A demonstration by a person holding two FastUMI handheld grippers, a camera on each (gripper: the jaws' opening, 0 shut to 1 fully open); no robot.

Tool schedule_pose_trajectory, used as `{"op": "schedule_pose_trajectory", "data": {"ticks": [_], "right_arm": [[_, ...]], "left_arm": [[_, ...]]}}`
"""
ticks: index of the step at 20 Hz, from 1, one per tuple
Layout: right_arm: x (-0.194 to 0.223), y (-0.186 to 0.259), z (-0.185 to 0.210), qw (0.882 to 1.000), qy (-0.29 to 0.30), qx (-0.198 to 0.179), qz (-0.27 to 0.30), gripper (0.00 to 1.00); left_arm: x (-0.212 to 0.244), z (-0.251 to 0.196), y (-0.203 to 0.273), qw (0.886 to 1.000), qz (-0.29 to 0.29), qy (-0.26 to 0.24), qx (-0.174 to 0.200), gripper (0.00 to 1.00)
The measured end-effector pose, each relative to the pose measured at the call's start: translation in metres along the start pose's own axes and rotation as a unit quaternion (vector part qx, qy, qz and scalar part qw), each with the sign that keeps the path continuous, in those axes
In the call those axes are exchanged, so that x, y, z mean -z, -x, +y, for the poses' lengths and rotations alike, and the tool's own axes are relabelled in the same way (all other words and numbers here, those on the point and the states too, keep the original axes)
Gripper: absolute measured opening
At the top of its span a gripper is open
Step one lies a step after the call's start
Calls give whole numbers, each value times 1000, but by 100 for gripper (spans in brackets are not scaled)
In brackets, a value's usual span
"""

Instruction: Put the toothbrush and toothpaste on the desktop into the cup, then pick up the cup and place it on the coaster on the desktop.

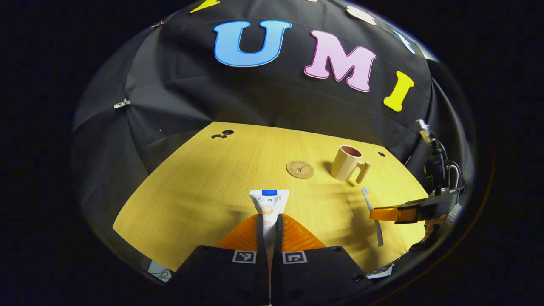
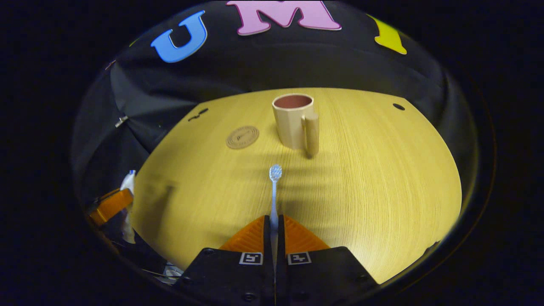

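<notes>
toothpaste (image 1: 268, 208) pinched between left fingers (image 1: 259, 231), toothbrush (image 2: 274, 191) between right fingers (image 2: 285, 231)

Desk (image 2: 382, 178): pale yellow wood with fine straight grain; small black round holes near the far edge.
Cup (image 2: 293, 121): beige outside, handle the same beige, dull reddish-pink inside.
Coaster (image 2: 242, 137): tan-brown disc with a darker stamped ring and central emblem.
Toothpaste (image 1: 268, 204): white tube with a blue band at its far end and a peach-toned printed patch lower down.
Toothbrush (image 2: 275, 187): light blue-white head and pale translucent handle.
</notes>
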State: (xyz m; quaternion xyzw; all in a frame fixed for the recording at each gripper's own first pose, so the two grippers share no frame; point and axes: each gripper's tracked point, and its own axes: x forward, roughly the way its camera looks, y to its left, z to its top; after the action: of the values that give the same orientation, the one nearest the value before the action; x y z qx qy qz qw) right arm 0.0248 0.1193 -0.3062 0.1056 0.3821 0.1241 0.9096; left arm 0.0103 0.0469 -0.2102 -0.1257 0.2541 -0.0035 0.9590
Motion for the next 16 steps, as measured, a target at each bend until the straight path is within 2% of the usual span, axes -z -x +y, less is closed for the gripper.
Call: {"op": "schedule_pose_trajectory", "data": {"ticks": [3,6,11,16], "right_arm": [[-40,32,3,997,-19,-30,-71,6],[-78,64,1,990,-34,-55,-126,6],[-118,93,-22,979,-19,-62,-192,6],[-134,108,-46,975,-30,-61,-212,6]], "left_arm": [[-27,-27,-8,1000,-22,7,22,8],[-74,-66,-19,995,-74,26,58,8],[-164,-141,-57,974,-173,64,132,8],[-231,-203,-113,947,-252,81,181,8]]}}
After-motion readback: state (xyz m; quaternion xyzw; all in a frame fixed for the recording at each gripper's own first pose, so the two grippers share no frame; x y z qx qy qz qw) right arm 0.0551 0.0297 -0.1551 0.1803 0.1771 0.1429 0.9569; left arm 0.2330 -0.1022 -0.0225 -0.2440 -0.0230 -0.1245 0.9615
